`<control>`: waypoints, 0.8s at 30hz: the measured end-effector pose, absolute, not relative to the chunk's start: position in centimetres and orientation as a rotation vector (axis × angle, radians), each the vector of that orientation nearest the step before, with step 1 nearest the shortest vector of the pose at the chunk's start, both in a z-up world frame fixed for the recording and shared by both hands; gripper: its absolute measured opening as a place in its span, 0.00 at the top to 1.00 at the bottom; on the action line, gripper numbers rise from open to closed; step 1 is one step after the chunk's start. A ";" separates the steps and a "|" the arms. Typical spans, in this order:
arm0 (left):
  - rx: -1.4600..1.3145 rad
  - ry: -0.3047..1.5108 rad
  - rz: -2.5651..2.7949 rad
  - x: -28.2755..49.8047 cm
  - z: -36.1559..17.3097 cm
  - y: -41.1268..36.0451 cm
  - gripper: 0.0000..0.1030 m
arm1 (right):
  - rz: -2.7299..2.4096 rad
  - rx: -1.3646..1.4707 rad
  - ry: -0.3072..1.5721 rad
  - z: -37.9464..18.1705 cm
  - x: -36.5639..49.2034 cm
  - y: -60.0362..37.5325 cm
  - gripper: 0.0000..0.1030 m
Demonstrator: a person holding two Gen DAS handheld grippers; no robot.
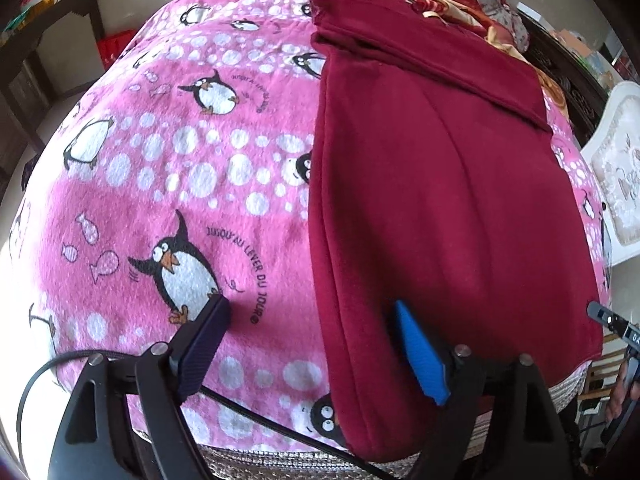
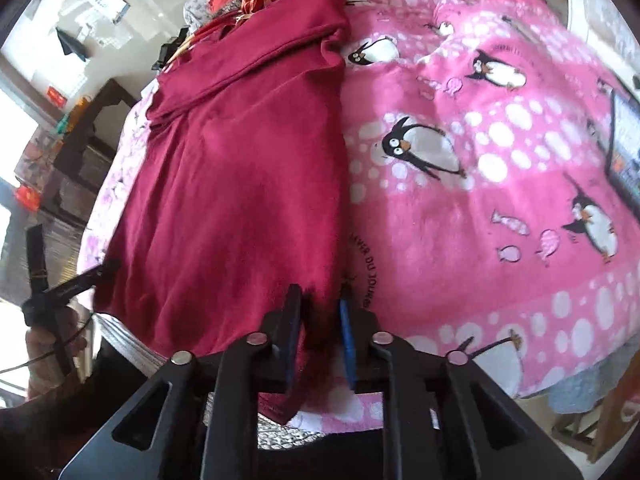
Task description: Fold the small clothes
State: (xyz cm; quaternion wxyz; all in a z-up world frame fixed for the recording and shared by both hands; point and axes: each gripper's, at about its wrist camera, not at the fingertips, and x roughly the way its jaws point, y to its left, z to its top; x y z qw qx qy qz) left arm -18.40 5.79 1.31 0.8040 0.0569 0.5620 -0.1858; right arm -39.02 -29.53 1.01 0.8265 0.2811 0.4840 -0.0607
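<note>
Maroon garment (image 1: 440, 184) lies flat, folded lengthwise, on pink penguin blanket (image 1: 160, 184), near hem toward the cameras. Right gripper (image 2: 320, 336) fingers pinched on the garment's near edge corner, cloth bunched between them. Left gripper (image 1: 308, 344) fingers wide apart, holding nothing: blue finger (image 1: 418, 354) over the garment's edge, dark finger (image 1: 202, 346) over blanket.

Dark red fleece garment (image 1: 432, 184) spread lengthwise over pink penguin-print blanket (image 1: 168, 168), far end folded over. Left gripper (image 1: 310, 304) wide open, blue finger (image 1: 416, 352) over the garment's near edge, black finger (image 1: 204, 340) over blanket.
</note>
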 end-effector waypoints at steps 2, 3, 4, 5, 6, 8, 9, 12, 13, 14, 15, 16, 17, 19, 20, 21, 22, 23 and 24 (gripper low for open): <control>0.113 1.206 -0.386 -18.5 1.3 5.9 0.16 | -0.082 0.594 1.040 0.9 -38.8 -29.7 1.00; 0.111 1.206 -0.378 -18.7 1.3 6.0 0.15 | -0.069 0.586 1.043 1.0 -38.7 -29.5 0.99; 0.113 1.205 -0.373 -18.9 1.3 6.0 0.15 | -0.050 0.577 1.045 1.0 -38.7 -29.5 0.97; 0.117 1.205 -0.369 -18.9 1.2 6.0 0.14 | -0.029 0.567 1.044 0.9 -38.7 -29.4 0.96; 0.130 1.202 -0.363 -19.1 1.1 5.9 0.14 | -0.011 0.555 1.038 0.9 -38.6 -29.2 0.95; 0.160 1.201 -0.362 -19.1 1.1 5.6 0.14 | 0.002 0.541 1.022 0.7 -38.5 -28.9 0.95; 0.173 1.202 -0.365 -19.1 1.1 5.6 0.14 | -0.001 0.548 1.009 0.7 -38.7 -28.9 0.95; 0.169 1.208 -0.365 -19.1 1.1 5.7 0.13 | -0.009 0.600 0.972 0.4 -39.1 -29.3 0.95; 0.171 1.209 -0.363 -19.1 1.1 5.7 0.13 | -0.013 0.620 0.959 0.3 -39.3 -29.4 0.95; 0.175 1.210 -0.362 -19.1 1.1 5.7 0.13 | -0.016 0.644 0.944 0.3 -39.6 -29.5 0.95; 0.177 1.212 -0.361 -19.1 1.1 5.7 0.13 | -0.019 0.673 0.930 0.1 -40.0 -29.8 0.95; 0.177 1.212 -0.360 -19.1 1.1 5.7 0.13 | -0.017 0.699 0.923 0.0 -40.3 -30.0 0.95; 0.175 1.212 -0.359 -19.1 1.1 5.7 0.12 | -0.012 0.717 0.921 0.0 -40.5 -30.1 0.95; 0.174 1.209 -0.354 -19.0 1.1 5.6 0.12 | 0.006 0.711 0.931 0.2 -40.5 -30.1 0.95; 0.174 1.208 -0.351 -19.1 1.1 5.6 0.12 | 0.014 0.692 0.941 0.3 -40.4 -29.9 0.95; 0.174 1.207 -0.347 -19.2 1.2 5.5 0.12 | 0.021 0.668 0.952 0.4 -40.3 -29.8 0.95; 0.173 1.209 -0.346 -19.2 1.1 5.6 0.12 | 0.025 0.651 0.960 0.4 -40.1 -29.6 0.95; 0.173 1.210 -0.346 -19.3 1.2 5.6 0.12 | 0.030 0.643 0.963 0.3 -39.9 -29.5 0.95; 0.176 1.212 -0.348 -19.4 1.2 5.6 0.12 | 0.038 0.642 0.963 0.2 -39.8 -29.5 0.95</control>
